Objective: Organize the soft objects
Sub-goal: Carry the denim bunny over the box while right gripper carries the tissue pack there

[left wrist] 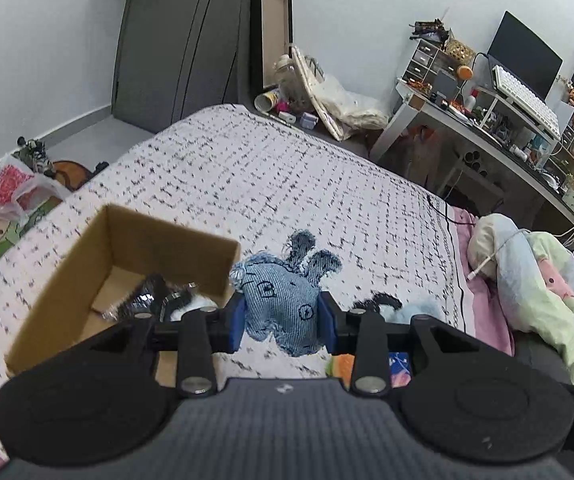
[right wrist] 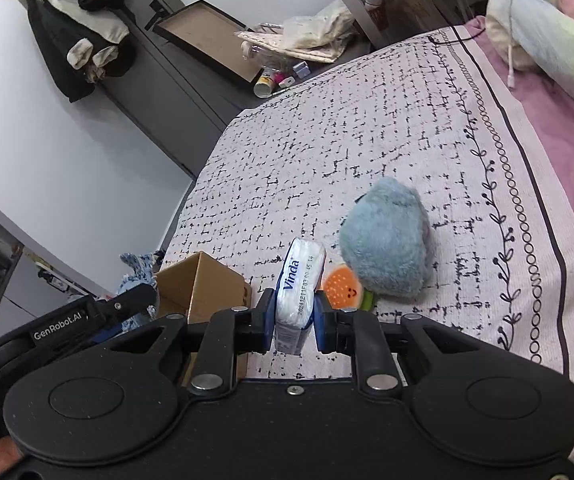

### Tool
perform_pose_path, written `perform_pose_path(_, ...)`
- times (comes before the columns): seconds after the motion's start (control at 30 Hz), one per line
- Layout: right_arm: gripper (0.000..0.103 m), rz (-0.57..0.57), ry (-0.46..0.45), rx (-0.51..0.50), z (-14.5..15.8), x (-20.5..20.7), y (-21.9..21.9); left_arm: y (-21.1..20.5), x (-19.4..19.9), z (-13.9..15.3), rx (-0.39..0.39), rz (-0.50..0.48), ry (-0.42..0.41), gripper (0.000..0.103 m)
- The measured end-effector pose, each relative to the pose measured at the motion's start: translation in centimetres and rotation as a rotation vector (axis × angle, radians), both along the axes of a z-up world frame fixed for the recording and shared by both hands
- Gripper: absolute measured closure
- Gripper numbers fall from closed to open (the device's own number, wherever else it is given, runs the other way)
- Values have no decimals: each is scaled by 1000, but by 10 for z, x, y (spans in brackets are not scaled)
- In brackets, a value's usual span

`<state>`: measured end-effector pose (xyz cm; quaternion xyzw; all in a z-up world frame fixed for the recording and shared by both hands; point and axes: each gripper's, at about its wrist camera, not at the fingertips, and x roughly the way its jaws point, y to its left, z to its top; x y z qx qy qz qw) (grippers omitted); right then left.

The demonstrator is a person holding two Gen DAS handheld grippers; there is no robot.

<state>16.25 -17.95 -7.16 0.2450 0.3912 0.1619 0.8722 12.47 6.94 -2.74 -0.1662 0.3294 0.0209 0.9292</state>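
In my left tool (left wrist: 283,316) I have the denim plush (left wrist: 283,300), a small blue stitched animal with two frayed ears pointing up; the blue pads (left wrist: 238,326) press into its sides, so the jaws stand partly closed and firmly gripping it, and the toy hangs above the bed (left wrist: 247,168). Just to its left in that view is the cardboard box (left wrist: 67,284), open at the top, its near corner right beside the plush; something dark and glittery lies inside, too blurred for me to name. My right tool (right wrist: 293,320) is nearly closed on a tissue pack (right wrist: 299,296), a white packet with blue "Vinda" lettering held on edge between the pads, clear of the bedspread. Beyond it on the bed lie a fluffy blue plush (right wrist: 387,240) and, touching its lower edge, a small orange burger toy (right wrist: 343,288) with a smiling face. From the right wrist view the box (right wrist: 203,288) sits to the left of the tissue pack, with the left tool (right wrist: 127,304) and the denim plush (right wrist: 137,268) showing just past it. The bed wears a white quilt with broken black grid marks and a vine border, over a pink sheet (right wrist: 559,128). A bundled pastel blanket (left wrist: 547,280) is heaped at the bed's far side with a white cable (left wrist: 487,264) across it. Further off, a cluttered bench (left wrist: 487,120) carries a monitor (left wrist: 527,52) and a keyboard (left wrist: 527,100), and a dark coat (right wrist: 79,40) hangs against the grey wardrobe.
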Motion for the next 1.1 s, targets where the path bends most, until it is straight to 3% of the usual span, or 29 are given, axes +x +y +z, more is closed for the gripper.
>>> perform_pose_path(0.33, 84, 46, -101, -34, 21, 4, 33, 51, -2, -25, -28, 78, 0, 67)
perform_pose_path(0.73, 84, 64, -154, -5, 37, 11, 72, 105, -15, -41, -87, 144, 29, 66)
perform_pose_path(1.1, 84, 126, -171, 9, 40, 13, 112, 120, -18, -54, -146, 115, 80, 66)
